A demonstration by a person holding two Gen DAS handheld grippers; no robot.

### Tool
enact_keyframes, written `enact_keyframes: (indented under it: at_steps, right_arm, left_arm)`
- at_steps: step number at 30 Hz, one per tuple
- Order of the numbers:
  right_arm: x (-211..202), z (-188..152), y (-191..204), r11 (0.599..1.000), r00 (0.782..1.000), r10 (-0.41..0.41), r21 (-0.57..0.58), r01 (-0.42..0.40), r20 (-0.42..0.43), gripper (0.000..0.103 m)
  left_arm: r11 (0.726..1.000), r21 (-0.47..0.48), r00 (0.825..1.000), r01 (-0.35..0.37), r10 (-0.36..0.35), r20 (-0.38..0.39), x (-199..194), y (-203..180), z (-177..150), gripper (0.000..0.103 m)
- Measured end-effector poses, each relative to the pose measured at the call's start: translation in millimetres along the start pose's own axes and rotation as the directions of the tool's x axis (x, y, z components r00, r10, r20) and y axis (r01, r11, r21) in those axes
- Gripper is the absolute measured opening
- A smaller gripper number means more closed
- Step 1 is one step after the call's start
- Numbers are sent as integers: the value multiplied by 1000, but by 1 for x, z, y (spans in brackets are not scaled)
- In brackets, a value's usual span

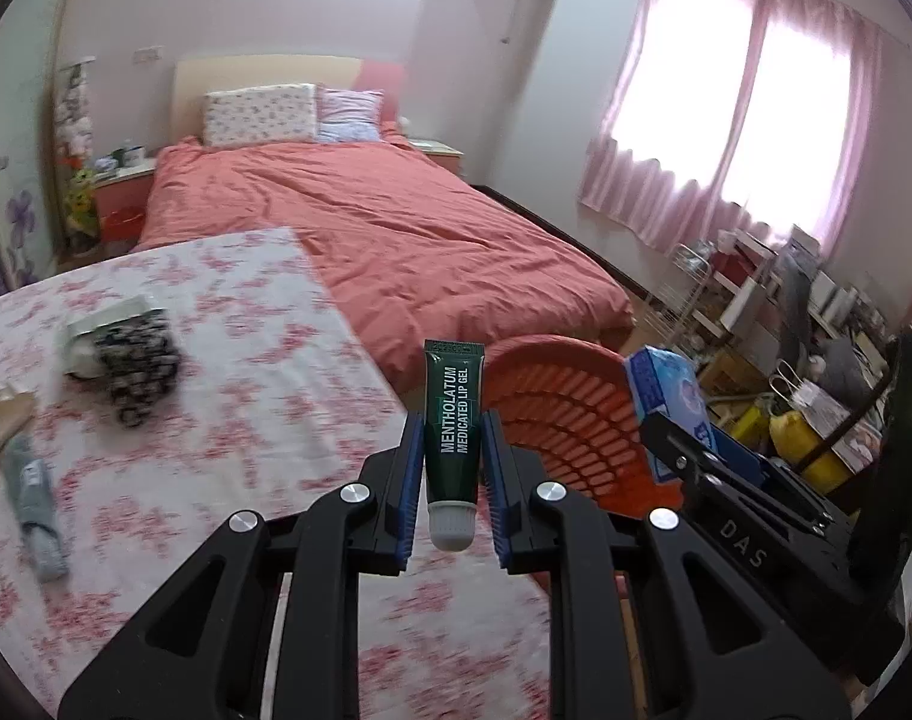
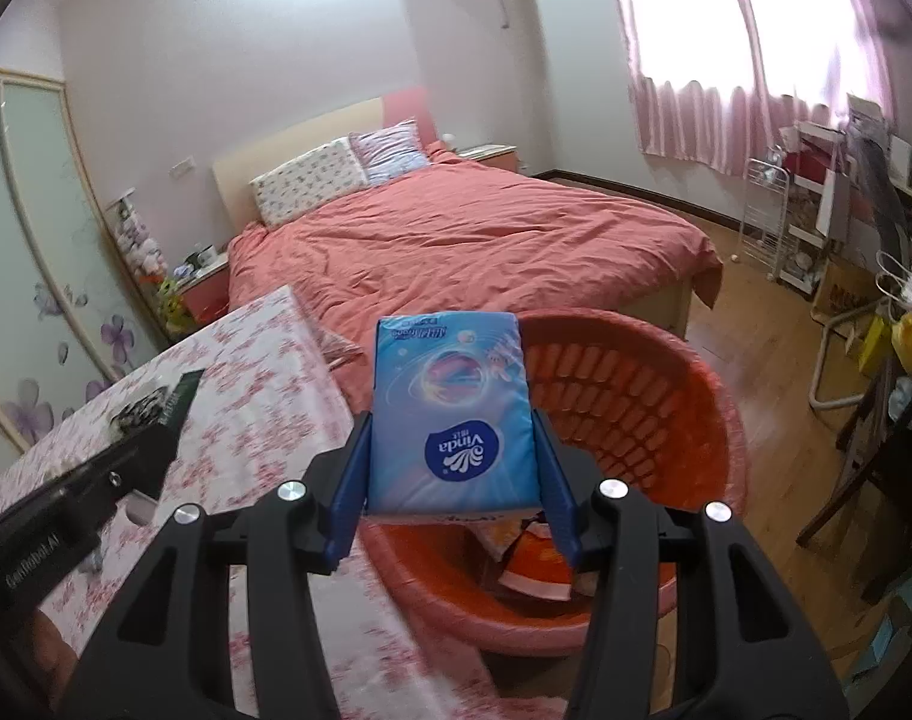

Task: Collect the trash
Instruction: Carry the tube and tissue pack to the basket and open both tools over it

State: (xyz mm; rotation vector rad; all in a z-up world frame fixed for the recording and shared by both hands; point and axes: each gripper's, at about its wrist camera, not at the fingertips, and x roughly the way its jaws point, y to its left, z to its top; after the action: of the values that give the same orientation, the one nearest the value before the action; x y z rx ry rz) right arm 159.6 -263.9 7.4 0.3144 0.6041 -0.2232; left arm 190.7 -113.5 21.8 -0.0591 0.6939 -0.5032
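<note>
Left claw (image 1: 453,468) grips lip gel tube (image 1: 453,420), right claw (image 2: 453,468) grips tissue pack (image 2: 450,414); carry step, next release over orange basket (image 2: 654,396) at 3 o'clock of bench (image 1: 228,396).

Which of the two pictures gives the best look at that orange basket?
The right wrist view: the orange basket shows nearly whole there, with its slotted wall, its rim and some wrappers at the bottom. In the left wrist view only part of its wall shows, between the lip gel tube and the tissue pack.

My left claw (image 1: 453,456) grips a dark green tube (image 1: 452,420); my right claw (image 2: 453,462) a blue pack (image 2: 453,402); orange basket (image 2: 636,396), pink-flowered tabletop (image 1: 216,420).
</note>
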Motion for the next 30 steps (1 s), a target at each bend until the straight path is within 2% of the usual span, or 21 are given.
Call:
enact_keyframes:
  at_steps: [9, 18, 23, 25, 27, 30]
  right_arm:
    - [12, 7, -42, 997, 999, -32, 67, 32, 12, 50]
    - [21, 13, -59, 995, 999, -39, 91, 36, 28, 50]
    - [33, 18, -70, 993, 1000, -23, 114, 21, 20, 51]
    - [40, 18, -75, 991, 1000, -11, 133, 11, 4, 53]
    - [44, 18, -80, 989, 1000, -8, 150, 9, -7, 53]
    - [46, 16, -85, 986, 1000, -2, 168, 5, -16, 54]
  left_arm:
    - [997, 47, 997, 65, -63, -39, 33, -37, 0, 19]
    - [993, 68, 994, 95, -91, -57, 53, -56, 3, 19]
    - [993, 60, 990, 105, -99, -99, 69, -59, 0, 20]
    - [994, 54, 990, 97, -91, -111, 74, -59, -2, 23]
    - [995, 54, 989, 86, -79, -124, 78, -59, -4, 42]
    - [997, 50, 990, 55, -48, -136, 80, -53, -7, 45]
